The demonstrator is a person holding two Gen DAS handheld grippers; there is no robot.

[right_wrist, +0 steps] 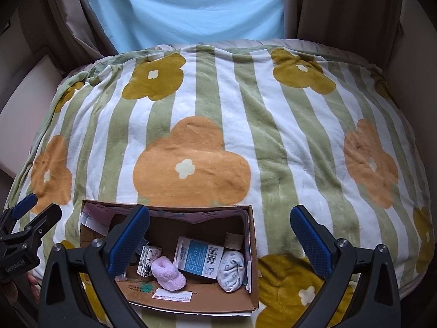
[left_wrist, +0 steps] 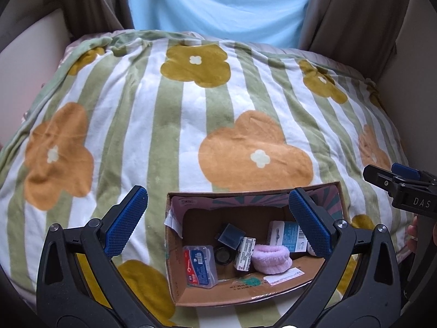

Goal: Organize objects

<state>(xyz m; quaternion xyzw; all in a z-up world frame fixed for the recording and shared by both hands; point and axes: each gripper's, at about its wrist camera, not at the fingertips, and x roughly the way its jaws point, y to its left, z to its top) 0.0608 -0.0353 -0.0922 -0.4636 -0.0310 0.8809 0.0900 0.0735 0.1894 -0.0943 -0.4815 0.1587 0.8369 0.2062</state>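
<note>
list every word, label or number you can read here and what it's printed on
"DAS" on the black body of the right gripper, seen from the left wrist view.
"GenRobot.AI" on the black body of the left gripper, seen from the right wrist view.
Blue and white carton with barcode in the brown cardboard box: print too small to read.
Red-labelled clear plastic case: unreadable.
White shipping label on the box floor: blurred.

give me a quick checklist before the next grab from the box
1. Left claw open, holding nothing: ok.
2. Right claw open, holding nothing: ok.
3. Brown cardboard box open-topped, resting on the striped flower blanket: ok.
4. Fluffy pink sock lying on top, nothing over it: ok.
5. White patterned sock wedged against the box's right wall: not ok for an easy grasp.
6. Where items should go: cannot tell.
</note>
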